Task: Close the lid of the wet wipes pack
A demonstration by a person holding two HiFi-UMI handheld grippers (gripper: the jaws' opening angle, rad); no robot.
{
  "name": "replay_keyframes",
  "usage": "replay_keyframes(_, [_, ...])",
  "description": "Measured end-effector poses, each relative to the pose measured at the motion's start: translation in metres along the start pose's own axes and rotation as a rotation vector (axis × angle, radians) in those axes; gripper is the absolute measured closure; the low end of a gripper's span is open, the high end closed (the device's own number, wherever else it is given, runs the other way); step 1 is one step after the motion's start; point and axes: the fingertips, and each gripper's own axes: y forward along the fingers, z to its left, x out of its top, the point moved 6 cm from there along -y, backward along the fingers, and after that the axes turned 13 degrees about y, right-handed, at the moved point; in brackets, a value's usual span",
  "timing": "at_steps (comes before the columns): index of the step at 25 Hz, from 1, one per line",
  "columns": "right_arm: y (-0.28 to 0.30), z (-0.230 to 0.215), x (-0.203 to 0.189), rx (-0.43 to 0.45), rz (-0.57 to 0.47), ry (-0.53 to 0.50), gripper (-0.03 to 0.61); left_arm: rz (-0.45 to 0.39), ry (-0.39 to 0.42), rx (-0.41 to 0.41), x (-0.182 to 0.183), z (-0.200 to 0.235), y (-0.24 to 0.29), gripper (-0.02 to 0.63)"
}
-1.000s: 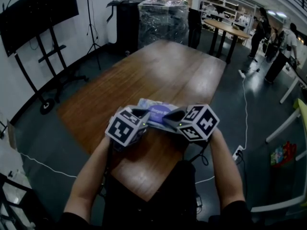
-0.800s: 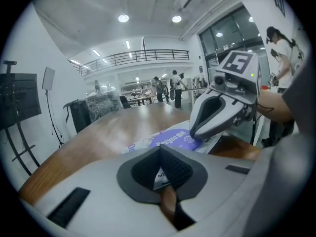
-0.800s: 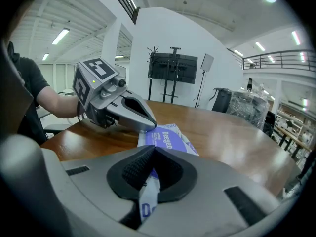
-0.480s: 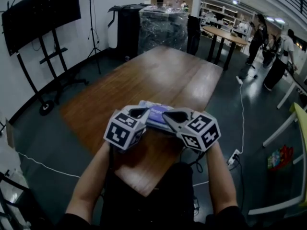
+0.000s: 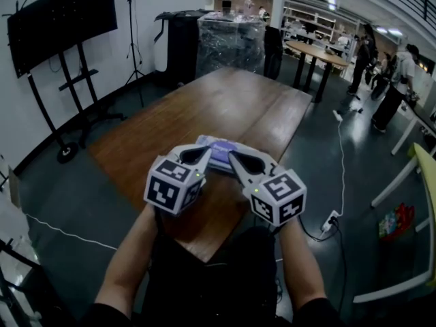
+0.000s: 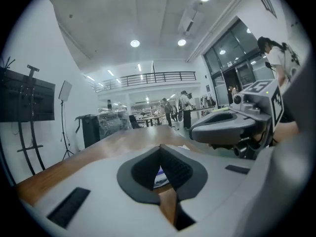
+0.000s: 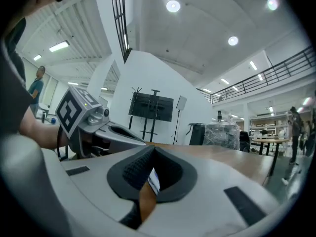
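The wet wipes pack (image 5: 219, 152), pale with a purple top, lies flat on the brown table (image 5: 225, 101) near its front end; no raised flap shows on it. My left gripper (image 5: 205, 151) and right gripper (image 5: 230, 155) hover side by side just above its near edge, pointing away from me, and hide part of it. Both are shut with nothing in them. In the left gripper view the jaws (image 6: 160, 147) meet and a sliver of the pack (image 6: 160, 177) shows below them. The right gripper view shows the same for its own gripper (image 7: 153, 150), with the pack (image 7: 154, 179) beneath.
A dark screen on a wheeled stand (image 5: 58, 19) is at the left. A wrapped pallet (image 5: 231, 39) stands past the table's far end, with another table (image 5: 320, 50) and people (image 5: 402, 73) at the back right. A white cable (image 5: 342, 155) runs across the floor.
Both grippers have lifted off the pack and drawn back toward me, their tips turning from downward to nearly level. The pack has stayed where it was.
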Motion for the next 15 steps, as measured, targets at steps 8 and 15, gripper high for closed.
replay_keyframes(8, [-0.038,0.026,-0.002,-0.001,-0.086,0.08,0.571,-0.082,-0.032,0.033,0.009,-0.033,-0.034,0.609])
replay_keyframes(15, [-0.074,0.058,-0.01,0.007,-0.107,0.11,0.571,-0.151,-0.052,0.029,0.012,-0.073,-0.075,0.609])
